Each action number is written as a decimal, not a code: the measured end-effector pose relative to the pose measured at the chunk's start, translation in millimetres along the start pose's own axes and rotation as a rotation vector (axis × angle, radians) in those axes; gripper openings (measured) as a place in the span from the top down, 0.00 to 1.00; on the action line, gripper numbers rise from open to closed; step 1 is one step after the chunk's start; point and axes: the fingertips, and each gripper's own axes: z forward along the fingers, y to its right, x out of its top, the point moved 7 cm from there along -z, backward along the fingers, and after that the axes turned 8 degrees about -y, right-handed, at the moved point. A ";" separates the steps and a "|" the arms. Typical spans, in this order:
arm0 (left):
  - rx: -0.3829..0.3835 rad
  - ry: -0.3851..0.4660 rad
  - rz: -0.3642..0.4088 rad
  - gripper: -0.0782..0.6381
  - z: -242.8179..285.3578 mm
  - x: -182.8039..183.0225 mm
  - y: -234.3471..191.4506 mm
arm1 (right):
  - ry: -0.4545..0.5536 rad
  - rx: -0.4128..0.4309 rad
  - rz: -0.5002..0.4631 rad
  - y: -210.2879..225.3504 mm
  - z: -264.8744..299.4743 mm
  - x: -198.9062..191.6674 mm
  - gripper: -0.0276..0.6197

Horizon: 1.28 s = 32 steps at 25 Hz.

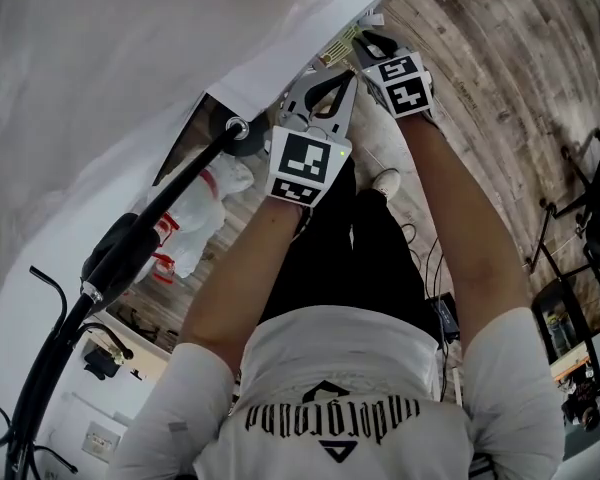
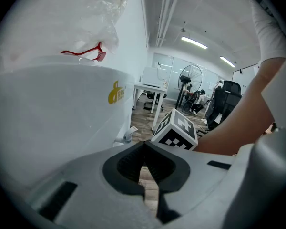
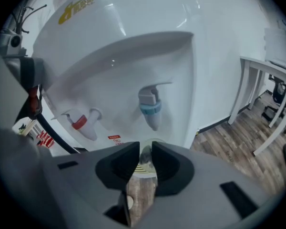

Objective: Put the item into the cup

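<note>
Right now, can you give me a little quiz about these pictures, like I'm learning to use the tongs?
1. True or false: the left tongs are shut with nothing between them.
2. Pick one: in the right gripper view, the tap straight above the gap of the right tongs has a collar that is A) red, B) blue, C) green.
3. In a few words: what does the floor look like?

Key: 1 true; 2 B; 3 wooden planks.
</note>
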 end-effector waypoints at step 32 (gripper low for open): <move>0.012 0.101 0.066 0.88 -86.9 36.6 86.3 | 0.187 -0.037 -0.100 -64.6 -199.1 -12.8 0.74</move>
